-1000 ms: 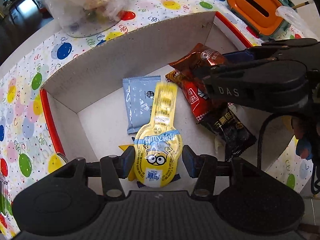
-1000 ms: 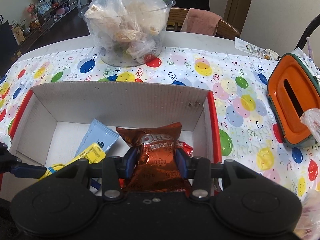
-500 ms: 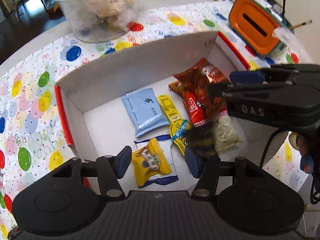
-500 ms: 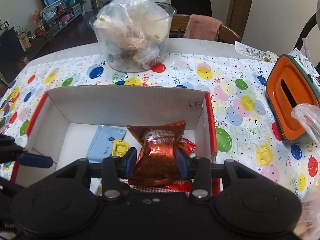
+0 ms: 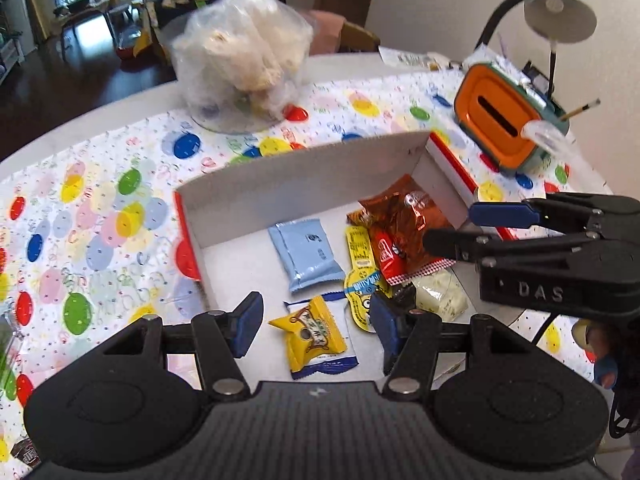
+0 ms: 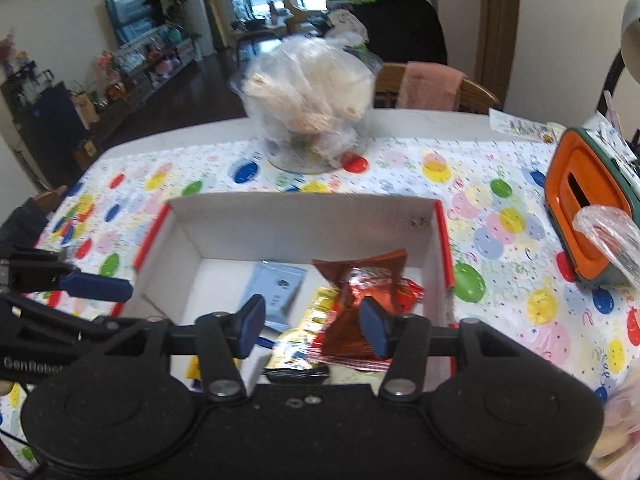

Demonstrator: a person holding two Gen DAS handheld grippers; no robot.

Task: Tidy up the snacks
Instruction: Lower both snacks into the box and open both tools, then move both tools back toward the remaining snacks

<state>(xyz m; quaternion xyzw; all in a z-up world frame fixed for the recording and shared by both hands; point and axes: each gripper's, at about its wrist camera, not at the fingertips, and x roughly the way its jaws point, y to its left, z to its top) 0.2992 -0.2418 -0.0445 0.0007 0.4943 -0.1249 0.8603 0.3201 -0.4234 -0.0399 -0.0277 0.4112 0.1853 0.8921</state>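
Observation:
A white cardboard box with red edges lies on the balloon tablecloth and holds several snacks: a light blue packet, a yellow minion pouch, a small yellow candy pack, a brown Oreo bag and a red packet. My left gripper is open and empty above the box's near side. My right gripper is open and empty above the Oreo bag; it also shows in the left wrist view, over the box's right side.
A clear tub of bagged rice snacks stands behind the box. An orange tissue box sits at the right with a plastic bag by it. A desk lamp stands at the far right.
My left gripper let go of the minion pouch, which now lies in the box. My right gripper opened off the Oreo bag. Both grippers pulled up and back.

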